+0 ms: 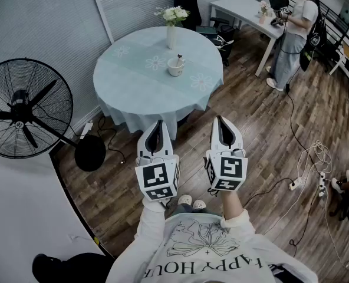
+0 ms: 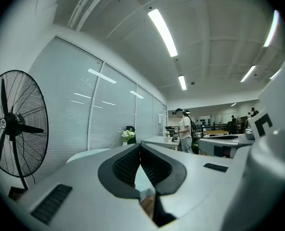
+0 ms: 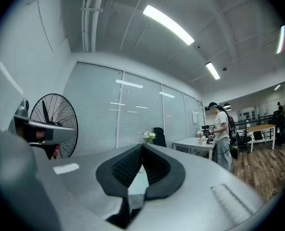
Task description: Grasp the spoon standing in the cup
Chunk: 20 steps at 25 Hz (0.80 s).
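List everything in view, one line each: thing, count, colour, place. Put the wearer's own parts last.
round table under a cloth: one, pale blue, ahead of both tongs
ceramic cup: one, white, near the table's middle
spoon: one, colour unclear, standing in the cup
vase of flowers: one, white, table's far side
pedestal fan: one, black, floor at left
rectangular desk: one, white, far right
standing person: one, pale top, at the desk
cables with power strip: white, wooden floor at right
left tongs: white, shut, empty, short of the table
right tongs: white, shut, empty, beside the left
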### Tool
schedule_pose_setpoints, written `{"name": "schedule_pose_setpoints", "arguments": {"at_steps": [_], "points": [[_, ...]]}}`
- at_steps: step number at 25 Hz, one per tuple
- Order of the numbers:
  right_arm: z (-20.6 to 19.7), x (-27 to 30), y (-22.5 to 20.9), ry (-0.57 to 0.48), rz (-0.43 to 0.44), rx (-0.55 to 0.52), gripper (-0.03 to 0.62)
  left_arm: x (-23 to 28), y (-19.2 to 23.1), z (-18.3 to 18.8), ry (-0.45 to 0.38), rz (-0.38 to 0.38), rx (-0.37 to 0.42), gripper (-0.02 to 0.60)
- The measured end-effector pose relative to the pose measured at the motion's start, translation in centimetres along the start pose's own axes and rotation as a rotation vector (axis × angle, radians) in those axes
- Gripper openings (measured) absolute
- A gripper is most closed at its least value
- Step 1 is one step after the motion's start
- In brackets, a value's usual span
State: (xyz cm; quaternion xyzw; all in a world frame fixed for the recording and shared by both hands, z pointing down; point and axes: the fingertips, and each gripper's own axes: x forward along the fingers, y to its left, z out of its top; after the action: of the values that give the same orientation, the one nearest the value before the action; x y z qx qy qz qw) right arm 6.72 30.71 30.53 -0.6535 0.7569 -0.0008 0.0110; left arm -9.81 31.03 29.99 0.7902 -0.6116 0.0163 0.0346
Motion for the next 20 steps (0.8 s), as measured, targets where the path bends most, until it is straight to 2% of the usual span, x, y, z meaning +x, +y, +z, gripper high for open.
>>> {"name": "schedule_pose_setpoints", "arguments": {"at_steps": [20], "points": [[-0.9, 2.4, 0.9, 0.003, 0.005, 0.019, 0.011, 2.2, 2.1, -0.2, 0.001, -0.008, -0.001, 0.006]]}}
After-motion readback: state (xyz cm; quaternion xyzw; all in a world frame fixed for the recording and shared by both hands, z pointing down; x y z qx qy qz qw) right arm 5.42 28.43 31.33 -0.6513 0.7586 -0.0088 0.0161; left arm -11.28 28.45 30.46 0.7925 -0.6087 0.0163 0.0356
